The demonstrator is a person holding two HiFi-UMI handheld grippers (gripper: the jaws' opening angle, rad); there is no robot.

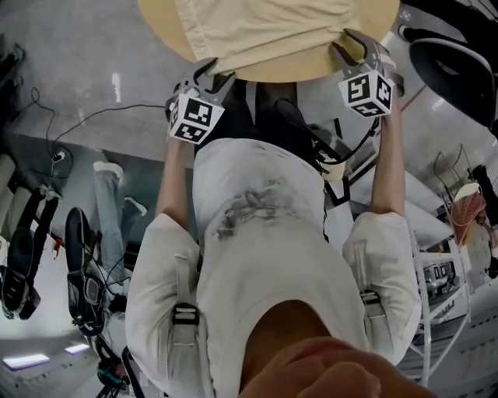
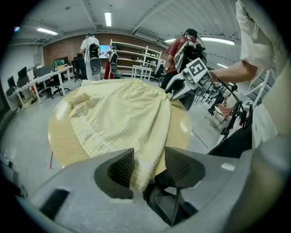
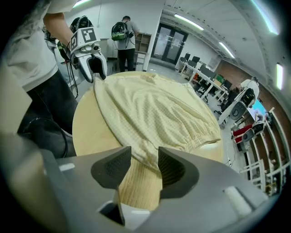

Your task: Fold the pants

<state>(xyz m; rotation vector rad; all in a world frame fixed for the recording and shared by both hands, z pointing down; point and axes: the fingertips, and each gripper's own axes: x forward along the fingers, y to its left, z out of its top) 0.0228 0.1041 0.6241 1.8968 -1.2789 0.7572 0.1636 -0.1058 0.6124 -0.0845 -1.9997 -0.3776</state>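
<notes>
Pale yellow checked pants point(image 1: 257, 31) lie spread on a round wooden table point(image 1: 167, 23), their near edge hanging over the rim. My left gripper point(image 1: 215, 74) is at the pants' near left corner. In the left gripper view the hem point(image 2: 143, 164) hangs between the open jaws of this gripper point(image 2: 149, 166), with a gap beside the right pad. My right gripper point(image 1: 352, 48) is at the near right corner. In the right gripper view the waistband corner point(image 3: 148, 152) lies loose between its open jaws point(image 3: 144, 166), over bare table wood point(image 3: 88, 123).
The person who holds the grippers stands against the table's near rim. Cables point(image 1: 78, 124) trail on the grey floor at left, and a white wire cart point(image 1: 443, 288) stands at right. Desks, shelves point(image 2: 136, 57) and a person with a backpack point(image 3: 122, 36) are farther off.
</notes>
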